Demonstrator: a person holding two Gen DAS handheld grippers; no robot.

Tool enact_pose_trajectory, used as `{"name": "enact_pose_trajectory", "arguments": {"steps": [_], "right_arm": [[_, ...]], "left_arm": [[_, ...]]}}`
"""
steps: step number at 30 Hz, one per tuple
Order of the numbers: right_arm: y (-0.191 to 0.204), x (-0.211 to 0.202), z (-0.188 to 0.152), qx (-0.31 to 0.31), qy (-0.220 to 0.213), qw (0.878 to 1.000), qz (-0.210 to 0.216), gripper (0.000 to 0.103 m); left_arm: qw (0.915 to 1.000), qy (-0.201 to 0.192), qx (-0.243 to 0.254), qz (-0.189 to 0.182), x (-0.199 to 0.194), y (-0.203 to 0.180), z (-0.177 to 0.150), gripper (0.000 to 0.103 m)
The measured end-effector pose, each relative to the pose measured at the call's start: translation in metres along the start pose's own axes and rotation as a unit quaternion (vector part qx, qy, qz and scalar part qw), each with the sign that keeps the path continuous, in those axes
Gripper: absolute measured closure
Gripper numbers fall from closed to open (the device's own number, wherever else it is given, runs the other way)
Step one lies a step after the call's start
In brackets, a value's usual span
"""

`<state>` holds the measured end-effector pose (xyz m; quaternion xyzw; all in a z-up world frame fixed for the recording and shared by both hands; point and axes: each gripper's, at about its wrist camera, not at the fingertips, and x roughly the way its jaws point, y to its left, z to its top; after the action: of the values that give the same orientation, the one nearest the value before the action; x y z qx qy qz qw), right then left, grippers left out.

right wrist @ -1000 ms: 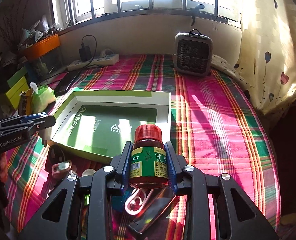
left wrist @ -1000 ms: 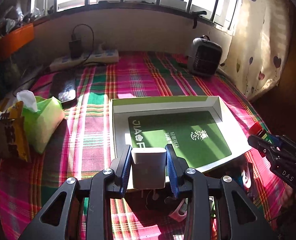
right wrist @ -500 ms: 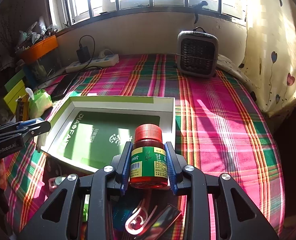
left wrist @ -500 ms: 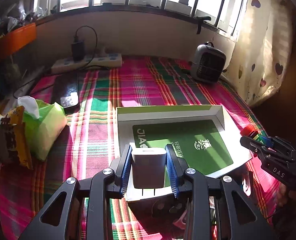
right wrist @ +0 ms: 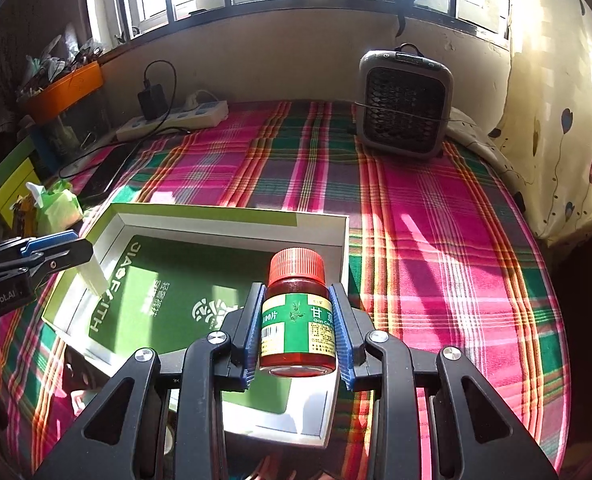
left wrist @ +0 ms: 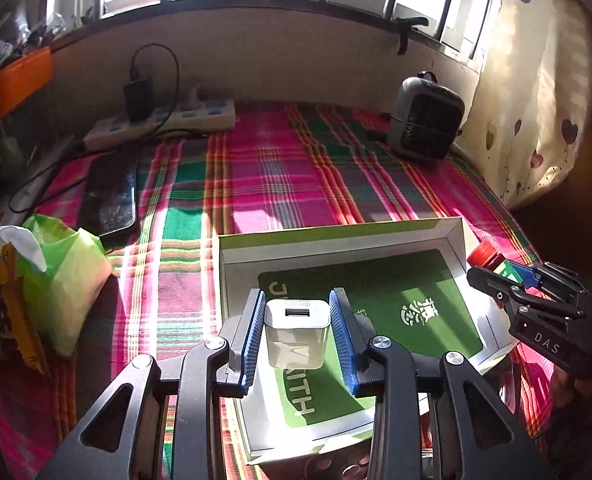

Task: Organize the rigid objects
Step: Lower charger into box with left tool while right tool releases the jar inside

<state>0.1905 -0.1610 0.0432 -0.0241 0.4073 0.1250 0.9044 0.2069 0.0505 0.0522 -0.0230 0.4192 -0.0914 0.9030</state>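
My left gripper [left wrist: 297, 336] is shut on a white USB charger [left wrist: 297, 334] and holds it above the left part of a shallow white box with a green liner [left wrist: 428, 304]. My right gripper [right wrist: 297, 336] is shut on a brown medicine bottle with a red cap and green label [right wrist: 297, 312], held over the box's right side [right wrist: 346, 248]. Each gripper shows in the other's view: the right one [left wrist: 492, 272] at the box's right edge, the left one [right wrist: 84, 254] at its left edge with the charger [right wrist: 94, 278].
A plaid cloth [right wrist: 436, 240] covers the table. A small grey heater [right wrist: 404, 104] and a power strip [left wrist: 160, 120] stand at the back. A dark phone [left wrist: 110, 196], a green tissue pack [left wrist: 64, 276] and a snack bag [left wrist: 4, 316] lie at the left. A curtain [right wrist: 556, 100] hangs at the right.
Both grippers have moved forward with their objects, from the near edge of the box to over its inside. Both stay shut.
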Motion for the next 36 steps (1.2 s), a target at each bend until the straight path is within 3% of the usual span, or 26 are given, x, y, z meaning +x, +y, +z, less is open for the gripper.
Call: {"name": "enact_pose_trajectory", "arguments": {"steps": [17,36], "right_arm": [[0.005,0.03,0.012,-0.029,0.015,0.999,-0.02,0.07],[0.011,0.04,0.01,-0.037,0.017,0.999,-0.029,0.07]], "left_arm": [[0.9997,0.023,-0.001,0.01,0.037,0.0,0.009,0.071],[0.9994,0.032,-0.005,0.013,0.046,0.002,0.007,0.071]]}}
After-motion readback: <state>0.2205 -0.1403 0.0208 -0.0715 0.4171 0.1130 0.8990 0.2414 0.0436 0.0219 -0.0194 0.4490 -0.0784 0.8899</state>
